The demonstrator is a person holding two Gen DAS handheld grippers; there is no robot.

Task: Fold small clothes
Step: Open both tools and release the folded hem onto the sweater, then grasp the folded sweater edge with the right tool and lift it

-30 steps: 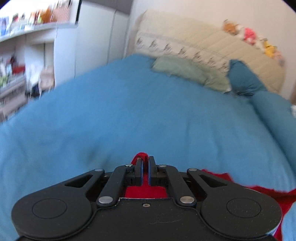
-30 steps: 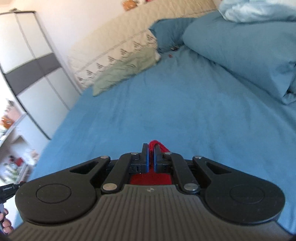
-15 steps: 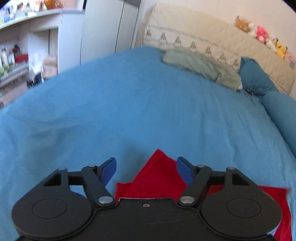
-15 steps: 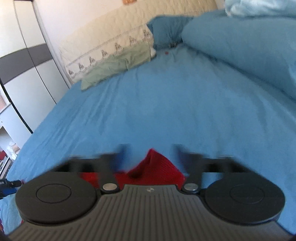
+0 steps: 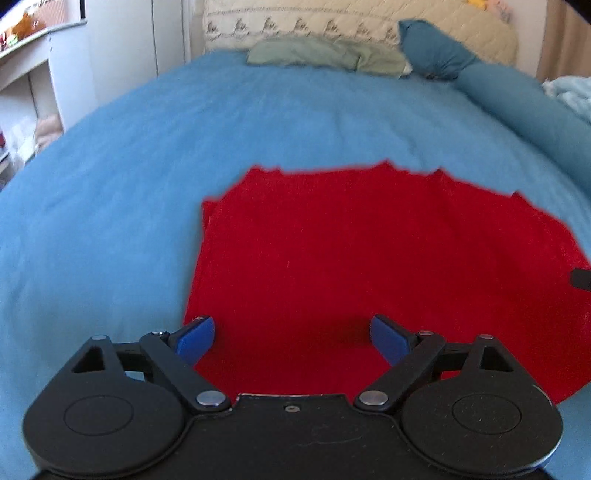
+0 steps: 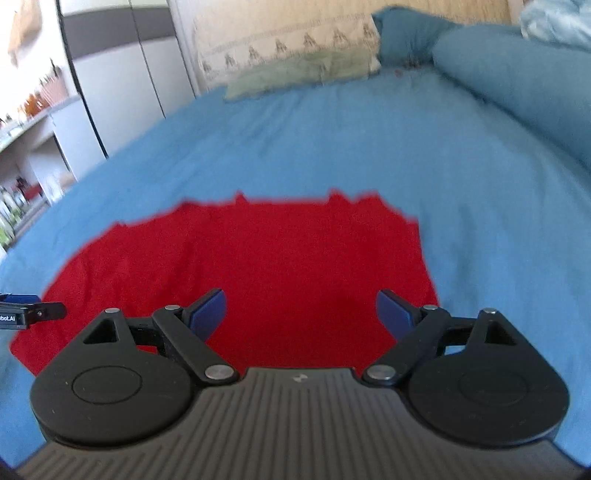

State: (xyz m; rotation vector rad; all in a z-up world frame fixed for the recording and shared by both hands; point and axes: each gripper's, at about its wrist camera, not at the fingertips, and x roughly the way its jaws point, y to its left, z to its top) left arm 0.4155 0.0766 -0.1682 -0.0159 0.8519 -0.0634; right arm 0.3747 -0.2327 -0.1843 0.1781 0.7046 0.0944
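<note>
The wide bed with its blue sheet [image 5: 155,177] fills both views, sheet smooth with a few soft creases, running up to a cream quilted headboard with a printed band [image 5: 295,26] along the far edge. Against the bed's right side lies a long teal bolster pillow [image 5: 517,107], and at the far edge, against the headboard, sits a flat pale green cushion [image 5: 321,55], with a darker teal pillow corner [image 5: 428,48] just beside it. Past the bed's left edge stands a white wardrobe with a grey band [image 6: 122,62] and, nearer, white shelving [image 6: 33,147] carrying blurred small items. On the near half of the bed lies the red garment [image 5: 369,251], spread flat on the sheet, its far edge slightly ragged, its left edge showing a doubled layer; in the right wrist view the same cloth [image 6: 258,266] reaches close to that camera. Over its near edge hovers the left gripper [image 5: 291,336], black linkage, blue pads [image 5: 195,338] spread wide apart, nothing between them. The right gripper [image 6: 301,314] hangs over the garment's right part, likewise splayed wide and empty, blue pads [image 6: 208,312] well separated. At the left margin of the right wrist view, a tip of the other tool shows above the cloth.
</note>
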